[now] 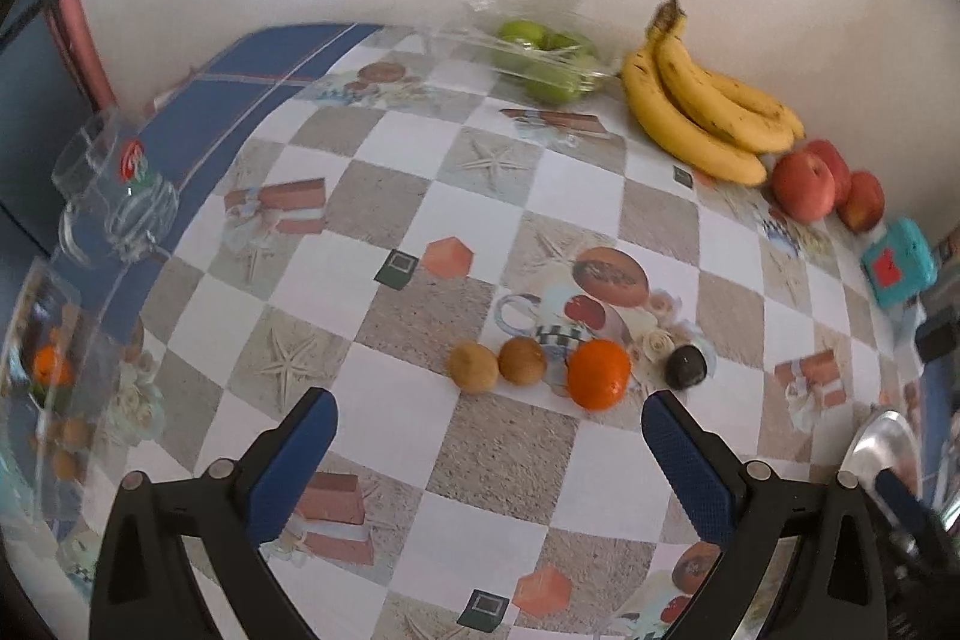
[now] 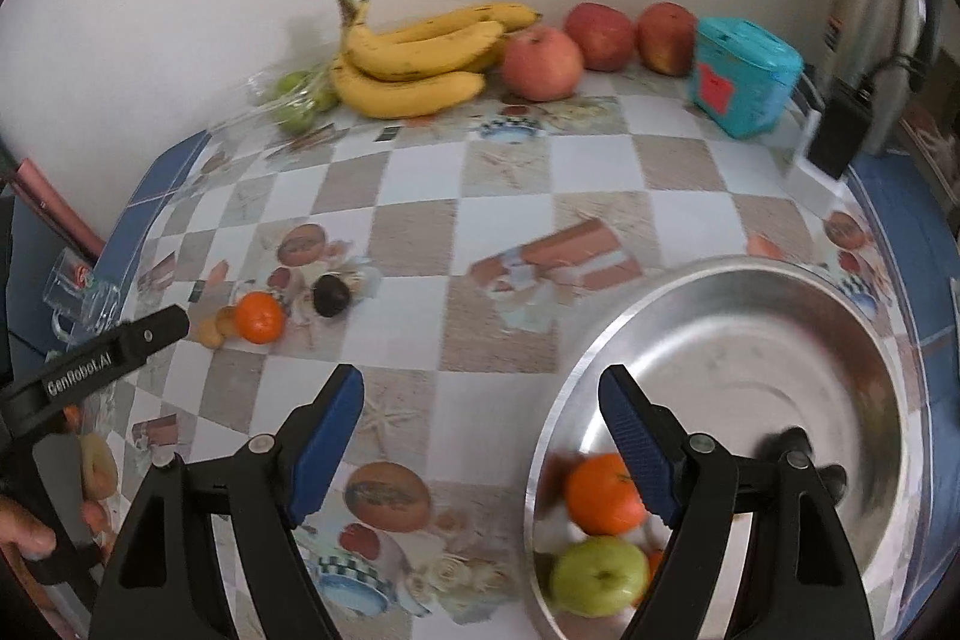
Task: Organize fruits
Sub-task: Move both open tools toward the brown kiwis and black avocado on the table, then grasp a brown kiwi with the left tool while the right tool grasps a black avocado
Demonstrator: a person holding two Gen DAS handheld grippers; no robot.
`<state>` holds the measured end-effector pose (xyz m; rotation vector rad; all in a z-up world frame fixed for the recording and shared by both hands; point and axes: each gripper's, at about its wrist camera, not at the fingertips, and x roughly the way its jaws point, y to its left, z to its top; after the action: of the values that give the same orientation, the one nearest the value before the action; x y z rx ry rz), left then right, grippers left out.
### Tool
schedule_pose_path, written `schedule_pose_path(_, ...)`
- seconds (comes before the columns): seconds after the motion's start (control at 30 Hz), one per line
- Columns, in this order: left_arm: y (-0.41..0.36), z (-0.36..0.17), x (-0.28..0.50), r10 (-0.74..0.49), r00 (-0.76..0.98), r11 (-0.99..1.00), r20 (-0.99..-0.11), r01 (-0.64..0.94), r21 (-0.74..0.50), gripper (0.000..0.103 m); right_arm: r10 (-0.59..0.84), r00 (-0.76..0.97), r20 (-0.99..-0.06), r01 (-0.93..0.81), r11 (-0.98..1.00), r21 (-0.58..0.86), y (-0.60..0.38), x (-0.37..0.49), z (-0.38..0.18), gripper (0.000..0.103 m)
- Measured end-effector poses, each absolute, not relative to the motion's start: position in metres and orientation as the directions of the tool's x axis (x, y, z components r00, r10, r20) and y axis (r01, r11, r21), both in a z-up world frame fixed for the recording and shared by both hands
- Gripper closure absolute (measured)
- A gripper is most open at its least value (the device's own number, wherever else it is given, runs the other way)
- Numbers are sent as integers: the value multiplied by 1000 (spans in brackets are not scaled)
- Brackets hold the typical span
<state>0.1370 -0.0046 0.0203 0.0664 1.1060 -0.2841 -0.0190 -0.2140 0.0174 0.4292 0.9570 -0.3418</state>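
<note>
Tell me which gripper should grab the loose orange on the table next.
Left. The left gripper, jaws open, faces the orange directly; the right gripper hangs by the metal bowl.

Green apple (image 2: 594,574) in the metal bowl (image 2: 750,292) — blurred, half behind the right tongs (image 2: 480,424).

left gripper (image 1: 489,418): jaws spread wide, nothing between the blue pads (image 1: 294,466). right gripper (image 2: 480,400): jaws likewise spread wide, nothing held. left hand (image 2: 27,532): wrapped around the left gripper's handle.
</note>
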Motion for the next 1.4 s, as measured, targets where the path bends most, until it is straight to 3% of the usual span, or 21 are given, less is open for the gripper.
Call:
schedule_pose_path(0.5, 28, -3, 177, -274, 348, 959, -897, 167, -228, 3, -5, 524, -852, 393, 889, 236, -185, 50, 11, 22)
schedule_pose_path(0.77, 41, -17, 194, -277, 317, 960, -907, 127, -249, 21, 25, 477, -879, 436, 861, 261, -188, 83, -4, 22)
schedule_pose_path(0.93, 40, -29, 193, -326, 263, 945, -908, 113, -306, 26, 23, 446, -895, 447, 860, 245, -187, 99, -14, 22)
schedule_pose_path(1.0, 38, -33, 192, -347, 249, 938, -904, 117, -327, 36, 22, 436, -900, 449, 861, 239, -186, 103, -19, 22)
schedule_pose_path(1.07, 35, -35, 191, -362, 236, 932, -902, 117, -344, 42, 26, 427, -904, 448, 862, 237, -183, 108, -24, 31)
schedule_pose_path(1.2, 31, -40, 189, -383, 217, 923, -898, 116, -366, 52, 29, 416, -909, 447, 864, 231, -180, 114, -30, 34)
schedule_pose_path(1.27, 30, -40, 189, -390, 217, 920, -895, 115, -374, 59, 31, 415, -909, 446, 864, 234, -178, 117, -31, 44)
schedule_pose_path(1.4, 28, -42, 188, -410, 207, 912, -888, 117, -394, 71, 31, 413, -910, 444, 866, 231, -177, 120, -32, 47)
